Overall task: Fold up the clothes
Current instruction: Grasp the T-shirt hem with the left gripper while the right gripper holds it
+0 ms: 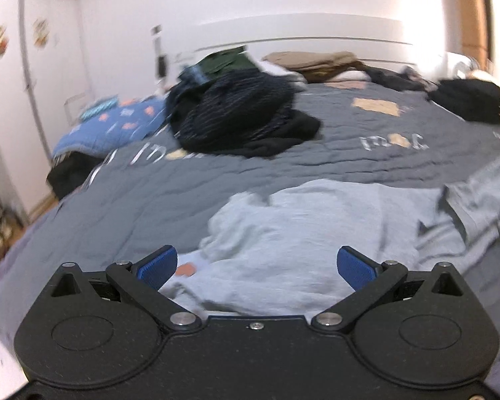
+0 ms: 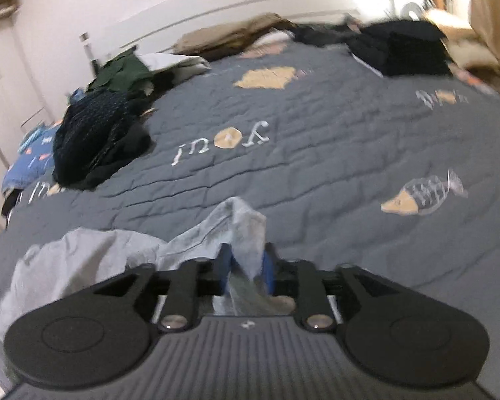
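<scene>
Right tool (image 2: 246,266), blurred grey garment (image 2: 240,230) between

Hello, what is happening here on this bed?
A person is folding clothes on a bed with a gripper in each hand. A light grey garment lies crumpled on the dark grey quilt. The left gripper is open above it, holding nothing. A fold of the garment stands between the pads of the right gripper, but a firm grip cannot be confirmed. A dark clothes pile waits further back.
</scene>
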A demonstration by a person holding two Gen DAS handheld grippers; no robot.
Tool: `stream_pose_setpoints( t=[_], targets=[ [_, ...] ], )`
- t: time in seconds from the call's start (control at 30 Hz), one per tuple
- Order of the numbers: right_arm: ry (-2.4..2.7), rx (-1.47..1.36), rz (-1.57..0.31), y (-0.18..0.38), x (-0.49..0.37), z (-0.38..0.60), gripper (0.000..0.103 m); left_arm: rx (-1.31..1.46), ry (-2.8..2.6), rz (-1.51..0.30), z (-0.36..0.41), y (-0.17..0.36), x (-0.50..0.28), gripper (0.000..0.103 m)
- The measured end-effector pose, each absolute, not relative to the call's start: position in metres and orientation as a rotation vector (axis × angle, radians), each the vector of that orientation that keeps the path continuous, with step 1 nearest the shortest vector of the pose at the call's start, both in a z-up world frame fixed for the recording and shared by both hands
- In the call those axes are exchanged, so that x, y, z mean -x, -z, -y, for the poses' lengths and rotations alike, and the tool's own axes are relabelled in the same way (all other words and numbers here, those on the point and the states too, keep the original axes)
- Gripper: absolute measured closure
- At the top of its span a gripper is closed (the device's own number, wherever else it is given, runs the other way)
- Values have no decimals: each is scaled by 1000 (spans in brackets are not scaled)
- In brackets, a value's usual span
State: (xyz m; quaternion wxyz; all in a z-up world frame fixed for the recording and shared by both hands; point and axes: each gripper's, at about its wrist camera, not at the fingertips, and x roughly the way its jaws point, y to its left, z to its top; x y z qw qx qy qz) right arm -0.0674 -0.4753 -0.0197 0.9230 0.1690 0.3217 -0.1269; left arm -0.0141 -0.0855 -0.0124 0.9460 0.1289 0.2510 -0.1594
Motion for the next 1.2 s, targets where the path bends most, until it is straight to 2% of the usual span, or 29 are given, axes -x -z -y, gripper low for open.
stream_pose_setpoints(
  t=[0.07,0.27,0.3,0.47,0.6,0.67,0.73,0.87,1.03,1.13,1.2],
  targets=[
    [237,-259,-641,15,76,472,50,-319,363,-485,102,17,21,0],
    [168,-209,-538,3,95,468,37,-472,486,-437,150,36,38,1],
    [150,-219,-533,4,96,466,36,-497,500,-428,157,39,40,2],
    [67,-136,-581,28,76,437,36,-617,545,-422,184,59,47,22],
    [16,-68,-633,48,61,415,36,-673,557,-462,193,76,42,30],
    [-2,-40,-648,55,52,406,36,-685,565,-484,194,81,39,44],
    [-17,-24,-647,58,47,400,36,-700,566,-496,196,86,37,46],
    [-46,-15,-638,60,45,394,36,-737,567,-499,199,92,35,39],
    [-35,13,-665,65,44,394,36,-746,610,-520,199,94,36,39],
    [-19,3,-669,66,44,397,36,-735,587,-524,197,96,29,51],
    [-12,7,-666,66,44,397,36,-700,572,-528,194,93,25,66]
  ],
)
